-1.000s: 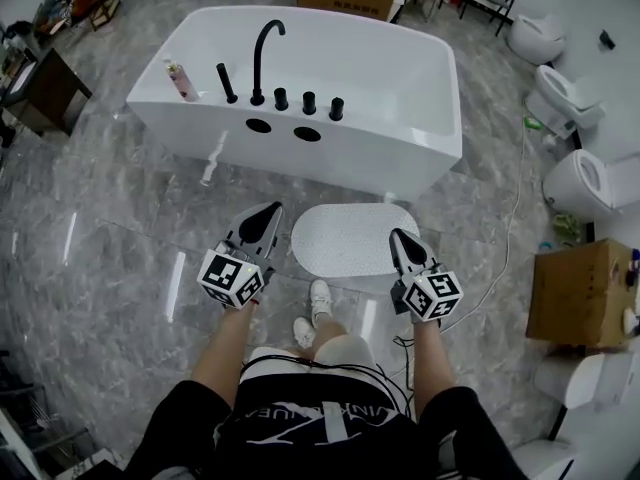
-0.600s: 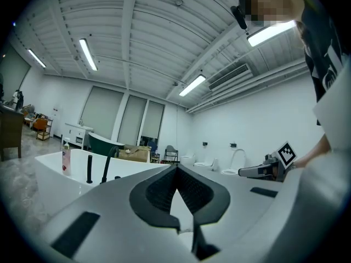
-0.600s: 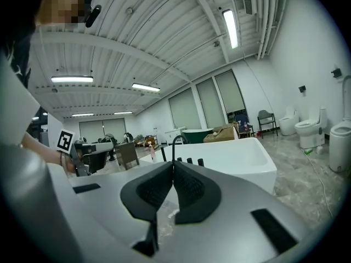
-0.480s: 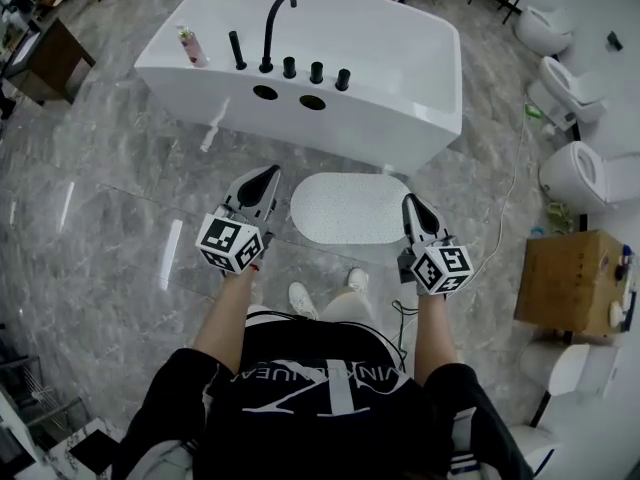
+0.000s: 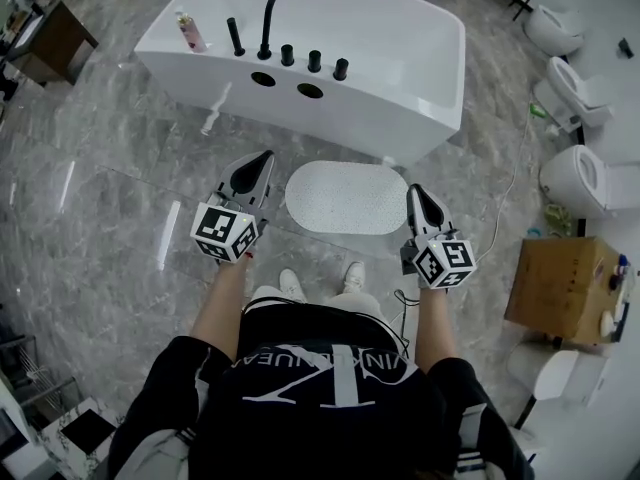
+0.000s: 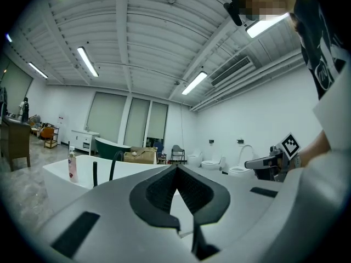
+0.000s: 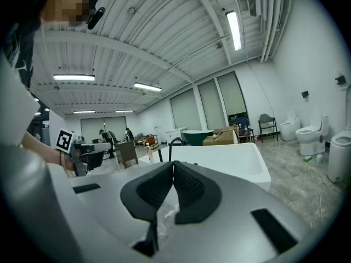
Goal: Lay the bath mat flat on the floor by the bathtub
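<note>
The white oval bath mat [image 5: 345, 197] lies flat on the grey marble floor, just in front of the white bathtub [image 5: 400, 58]. My left gripper [image 5: 262, 158] hovers at the mat's left end, shut and empty. To the mat's right my right gripper [image 5: 413, 190] is held the same way, shut with nothing in it. In the left gripper view the jaw tips [image 6: 176, 169] meet, with the tub [image 6: 60, 171] beyond. The right gripper view shows its tips [image 7: 173, 163] together and the tub [image 7: 219, 160] ahead. Neither gripper touches the mat.
A black faucet [image 5: 275, 8] and a bottle [image 5: 188, 30] stand on the tub's rim. Toilets [image 5: 590, 178] line the right side, with a cardboard box [image 5: 560, 288] and a cable [image 5: 515, 188] on the floor there. A dark table [image 5: 50, 43] stands at the far left.
Both grippers have drawn back slightly from the mat and stayed shut. The person's feet have shifted behind the mat. The mat has not moved.
</note>
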A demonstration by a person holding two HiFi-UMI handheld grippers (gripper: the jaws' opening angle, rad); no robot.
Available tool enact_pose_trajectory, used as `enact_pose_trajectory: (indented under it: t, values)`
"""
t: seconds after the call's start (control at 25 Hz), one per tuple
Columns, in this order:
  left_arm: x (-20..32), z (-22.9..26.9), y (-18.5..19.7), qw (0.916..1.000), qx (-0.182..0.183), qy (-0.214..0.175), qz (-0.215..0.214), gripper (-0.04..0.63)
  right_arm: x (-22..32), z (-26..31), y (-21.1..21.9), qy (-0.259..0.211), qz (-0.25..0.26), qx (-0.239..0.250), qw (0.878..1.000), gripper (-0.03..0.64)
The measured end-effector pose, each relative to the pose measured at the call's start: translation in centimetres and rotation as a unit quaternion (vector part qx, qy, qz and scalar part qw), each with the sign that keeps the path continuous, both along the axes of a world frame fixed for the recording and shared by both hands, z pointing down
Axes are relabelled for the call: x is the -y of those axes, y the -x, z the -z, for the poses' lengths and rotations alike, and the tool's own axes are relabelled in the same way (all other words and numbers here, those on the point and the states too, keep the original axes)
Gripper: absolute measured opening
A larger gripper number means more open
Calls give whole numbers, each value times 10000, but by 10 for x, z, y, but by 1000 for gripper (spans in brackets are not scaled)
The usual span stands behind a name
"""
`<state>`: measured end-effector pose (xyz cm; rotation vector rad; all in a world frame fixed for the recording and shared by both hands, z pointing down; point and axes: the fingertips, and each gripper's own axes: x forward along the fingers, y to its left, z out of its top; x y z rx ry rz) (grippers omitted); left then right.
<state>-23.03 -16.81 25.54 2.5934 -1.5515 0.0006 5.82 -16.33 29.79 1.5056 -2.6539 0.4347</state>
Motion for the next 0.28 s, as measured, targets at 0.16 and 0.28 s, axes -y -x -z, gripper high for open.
enact_pose_trajectory:
  t: [0.16,0.28]
  values:
    - [7,2,-18,10000,47,0,61,14,7,0,-16,1,110,80,9999,26]
    - [14,6,-37,9999,119,-43,86,14,13,3,-31,-66,211,60,9997,27]
